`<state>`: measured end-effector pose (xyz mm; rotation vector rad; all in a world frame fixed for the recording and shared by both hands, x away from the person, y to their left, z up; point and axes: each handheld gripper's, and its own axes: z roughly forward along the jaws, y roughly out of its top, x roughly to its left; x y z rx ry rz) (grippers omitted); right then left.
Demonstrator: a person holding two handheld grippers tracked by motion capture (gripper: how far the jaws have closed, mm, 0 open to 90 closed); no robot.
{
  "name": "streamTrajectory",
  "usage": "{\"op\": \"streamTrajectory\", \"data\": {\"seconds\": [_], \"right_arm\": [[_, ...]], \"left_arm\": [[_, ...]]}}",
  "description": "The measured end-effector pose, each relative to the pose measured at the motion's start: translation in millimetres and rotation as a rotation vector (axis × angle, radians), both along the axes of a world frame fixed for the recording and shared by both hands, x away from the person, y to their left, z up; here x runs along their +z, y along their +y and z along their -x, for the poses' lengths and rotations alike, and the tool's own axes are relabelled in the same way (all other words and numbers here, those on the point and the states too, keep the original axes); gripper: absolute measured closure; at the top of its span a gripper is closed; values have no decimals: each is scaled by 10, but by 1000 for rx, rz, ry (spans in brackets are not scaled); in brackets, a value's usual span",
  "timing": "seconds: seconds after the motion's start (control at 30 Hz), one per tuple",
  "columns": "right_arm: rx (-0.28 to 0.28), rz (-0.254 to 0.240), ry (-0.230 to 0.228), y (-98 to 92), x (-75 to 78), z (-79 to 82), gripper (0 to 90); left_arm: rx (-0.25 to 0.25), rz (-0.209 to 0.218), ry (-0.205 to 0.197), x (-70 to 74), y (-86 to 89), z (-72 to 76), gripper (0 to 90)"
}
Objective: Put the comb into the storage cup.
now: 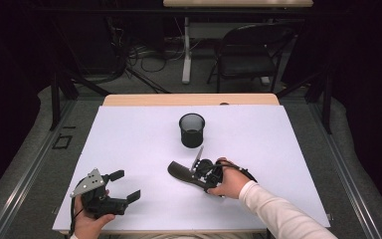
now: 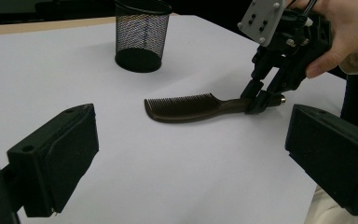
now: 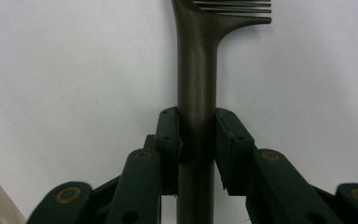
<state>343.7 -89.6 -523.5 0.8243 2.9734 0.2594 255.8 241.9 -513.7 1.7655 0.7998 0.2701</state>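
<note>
Your right gripper (image 3: pixel 196 144) clamps the smooth handle of one dark plastic comb (image 2: pixel 186 107); your left gripper (image 1: pixel 124 185) gapes apart; one round mesh cup (image 1: pixel 192 130) stands beyond.

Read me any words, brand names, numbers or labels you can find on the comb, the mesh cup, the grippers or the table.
None: no readable text on the comb, the mesh cup, the right gripper, the left gripper or the white table top.
</note>
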Motion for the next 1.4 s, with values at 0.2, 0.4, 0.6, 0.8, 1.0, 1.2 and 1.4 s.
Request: {"op": "streamTrajectory", "data": {"seconds": [0.2,0.4,0.6,0.8,1.0,1.2,1.4], "right_arm": [[-10,-12,0,-4,27,16,724],[-14,-39,-12,-32,75,17,725],[-15,-51,-20,-43,98,23,725],[-16,-66,-38,-56,132,27,725],[-15,-94,-65,-71,169,28,725],[-14,-118,-94,-84,207,35,725],[-8,-144,-122,-93,240,47,725]], "left_arm": [[2,2,1,-4,-2,-3,27],[5,2,2,-6,2,-4,27],[8,3,4,-8,3,-6,27],[6,11,6,-12,10,-11,27],[14,13,6,-13,18,-13,27],[14,15,8,-15,19,-14,27],[13,15,9,-15,21,-16,27]]}}
